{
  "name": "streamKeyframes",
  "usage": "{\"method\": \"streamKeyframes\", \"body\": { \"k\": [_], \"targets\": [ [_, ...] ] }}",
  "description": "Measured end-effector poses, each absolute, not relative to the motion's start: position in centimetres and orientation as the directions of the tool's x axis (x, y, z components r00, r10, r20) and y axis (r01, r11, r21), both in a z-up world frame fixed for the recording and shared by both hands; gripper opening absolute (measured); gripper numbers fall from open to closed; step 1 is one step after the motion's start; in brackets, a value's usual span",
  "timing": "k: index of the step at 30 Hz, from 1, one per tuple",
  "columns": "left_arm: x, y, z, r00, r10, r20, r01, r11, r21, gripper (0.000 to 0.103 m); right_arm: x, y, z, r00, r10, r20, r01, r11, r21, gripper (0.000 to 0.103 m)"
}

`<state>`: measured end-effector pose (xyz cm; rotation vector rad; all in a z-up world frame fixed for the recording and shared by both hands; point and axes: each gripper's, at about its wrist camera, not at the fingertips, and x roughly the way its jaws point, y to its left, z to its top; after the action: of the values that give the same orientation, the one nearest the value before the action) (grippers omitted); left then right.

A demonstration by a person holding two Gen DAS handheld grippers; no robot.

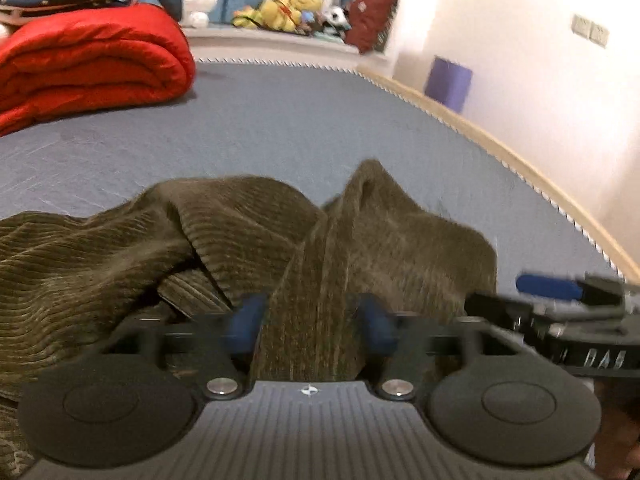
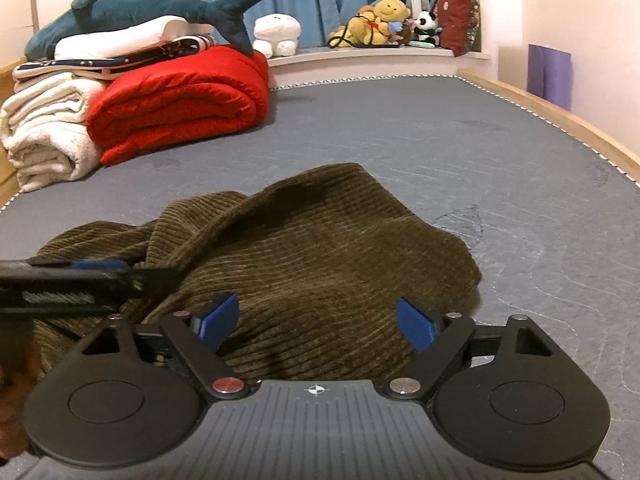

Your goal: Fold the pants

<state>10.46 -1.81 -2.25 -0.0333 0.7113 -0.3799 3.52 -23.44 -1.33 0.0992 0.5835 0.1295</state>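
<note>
Two grippers work the crumpled pants (image 2: 304, 256) on the mattress (image 2: 440, 136): the left gripper (image 1: 312, 320) pinches a raised fold, the right gripper (image 2: 316, 320) hovers unclenched and should probably catch a matching edge before spreading.

One pants (image 2: 304, 248), two tools (image 2: 316, 322)

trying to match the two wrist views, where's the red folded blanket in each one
Left wrist view: the red folded blanket lies at the upper left, on the grey mattress, cut off by the left edge.
Right wrist view: the red folded blanket sits left of centre in the upper half, beside white towels.
Shared landmark: the yellow plush toy on the ledge behind.
</note>
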Motion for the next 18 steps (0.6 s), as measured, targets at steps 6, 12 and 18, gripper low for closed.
{"method": "streamKeyframes", "body": {
  "k": [6,12,18],
  "targets": [
    [9.1,-0.2,-1.5,0.615,-0.480,-0.626,0.419,0.871,-0.256,0.011,3.9,-24.4,-0.7,0.834,0.193,-0.517,-0.100,0.974,0.202,0.086],
    [4.5,-1.1,-2.7,0.290,-0.661,-0.692,0.673,0.655,-0.344,0.011,4.2,-25.7,0.1,0.838,0.234,-0.492,-0.092,0.951,0.295,0.086],
    [2.5,-0.7,-3.3,0.261,-0.634,-0.728,0.708,0.638,-0.302,0.037,5.2,-25.9,-0.3,0.802,0.252,-0.542,-0.069,0.940,0.335,0.093]
  ]
}}
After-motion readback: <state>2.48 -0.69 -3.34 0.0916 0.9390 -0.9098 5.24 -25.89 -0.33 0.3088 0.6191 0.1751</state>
